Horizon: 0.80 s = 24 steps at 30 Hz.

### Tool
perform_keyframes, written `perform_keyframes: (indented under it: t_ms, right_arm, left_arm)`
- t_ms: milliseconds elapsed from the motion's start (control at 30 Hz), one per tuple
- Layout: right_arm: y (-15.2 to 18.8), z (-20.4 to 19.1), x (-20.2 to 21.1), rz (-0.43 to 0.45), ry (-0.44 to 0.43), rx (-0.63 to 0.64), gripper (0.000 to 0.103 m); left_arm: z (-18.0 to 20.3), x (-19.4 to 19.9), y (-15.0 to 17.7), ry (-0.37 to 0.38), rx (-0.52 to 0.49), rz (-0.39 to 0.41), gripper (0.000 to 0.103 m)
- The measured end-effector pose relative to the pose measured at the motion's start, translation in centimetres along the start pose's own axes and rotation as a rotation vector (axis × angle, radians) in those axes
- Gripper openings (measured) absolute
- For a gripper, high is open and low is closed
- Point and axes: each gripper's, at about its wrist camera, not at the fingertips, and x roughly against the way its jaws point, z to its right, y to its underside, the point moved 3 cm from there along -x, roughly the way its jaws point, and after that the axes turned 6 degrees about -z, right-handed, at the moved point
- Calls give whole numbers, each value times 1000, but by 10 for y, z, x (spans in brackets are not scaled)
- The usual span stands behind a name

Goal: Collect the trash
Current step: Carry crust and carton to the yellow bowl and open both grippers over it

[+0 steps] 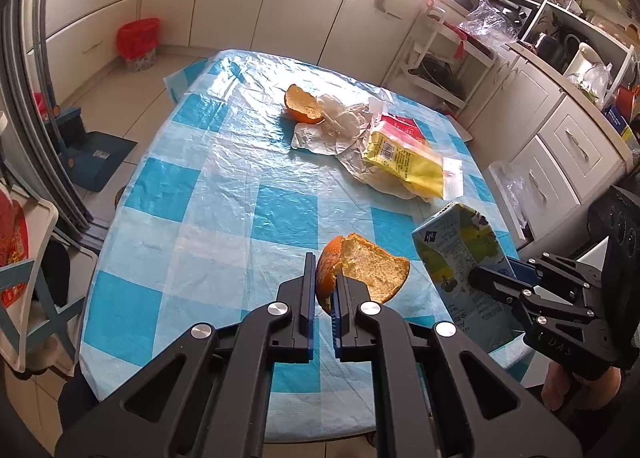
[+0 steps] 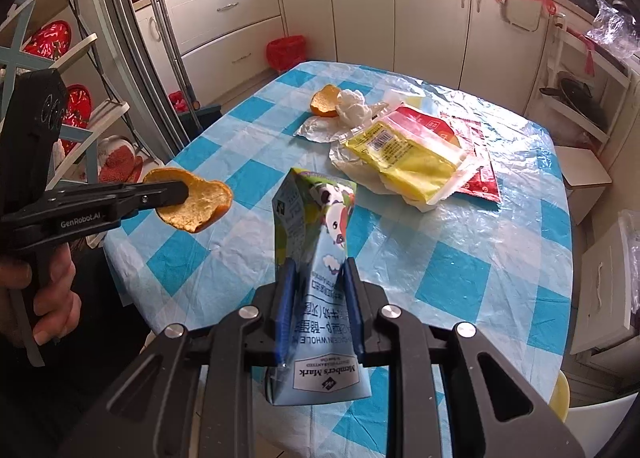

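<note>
My left gripper (image 1: pixel 323 270) is shut on an orange peel (image 1: pixel 368 270), held above the checked tablecloth; the same peel (image 2: pixel 200 203) shows at the left of the right wrist view, clamped by the left gripper (image 2: pixel 182 190). My right gripper (image 2: pixel 318 266) is shut on a light blue milk carton (image 2: pixel 316 225), pinched flat between its blue pads and lifted off the table. In the left wrist view the carton (image 1: pixel 460 246) stands at the right with the right gripper (image 1: pixel 496 278) on it. A second orange peel (image 1: pixel 302 103), crumpled tissue (image 1: pixel 340 113) and a yellow wrapper (image 1: pixel 404 161) lie further back.
The table (image 1: pixel 200 193) wears a blue-and-white checked plastic cloth. A red-lined waste bin (image 1: pixel 138 41) stands on the floor by the cabinets at the far left. Red sachets (image 2: pixel 476 161) lie beside the yellow wrapper. A dustpan (image 1: pixel 100 157) and a shelf rack sit left of the table.
</note>
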Motion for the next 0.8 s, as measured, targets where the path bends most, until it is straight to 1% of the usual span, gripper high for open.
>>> perform_keyframes:
  t_ms: [300, 467, 667, 800]
  right_arm:
    - [5, 15, 13, 32, 12, -52, 25]
    - [10, 29, 25, 55, 26, -90, 25]
    - [18, 65, 51, 107, 74, -180, 25]
    - [33, 102, 72, 138, 125, -276, 25]
  left_arm:
    - [13, 7, -4, 25, -10, 13, 6]
    - [29, 7, -6, 43, -27, 13, 6]
    - [65, 1, -7, 81, -78, 7, 6]
    - [97, -9, -7, 109, -129, -11, 6]
